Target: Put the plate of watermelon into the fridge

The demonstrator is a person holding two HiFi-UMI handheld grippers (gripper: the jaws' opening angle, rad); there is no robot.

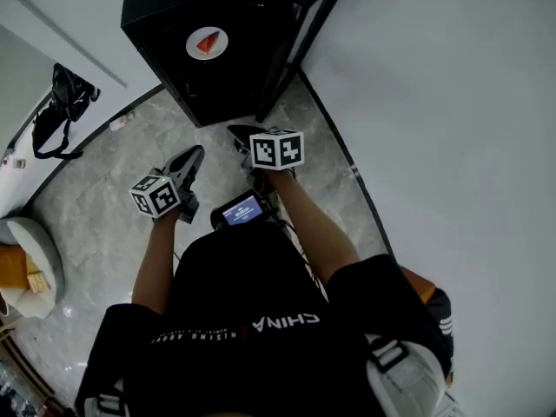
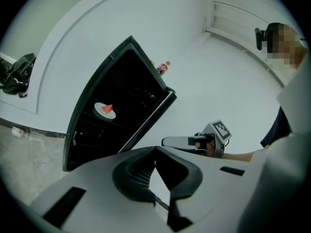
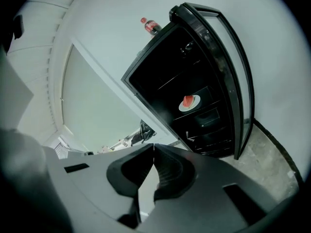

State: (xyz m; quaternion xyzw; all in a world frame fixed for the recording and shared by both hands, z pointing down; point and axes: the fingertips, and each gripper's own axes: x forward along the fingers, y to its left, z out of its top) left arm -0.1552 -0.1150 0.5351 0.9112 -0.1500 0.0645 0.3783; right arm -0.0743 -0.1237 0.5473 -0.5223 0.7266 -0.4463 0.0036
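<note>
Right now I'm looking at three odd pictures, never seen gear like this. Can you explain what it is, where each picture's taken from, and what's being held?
No robot here: a person holds the left hand-held gripper and the right hand-held gripper. One picture looks down from a head camera; the other two look along each gripper's jaws. Both pairs of jaws are closed on nothing. The plate of watermelon sits inside the open black fridge; a cola bottle stands on top.

Left gripper [image 1: 192, 158] and right gripper [image 1: 242, 135] point forward, jaws closed, empty.
</note>
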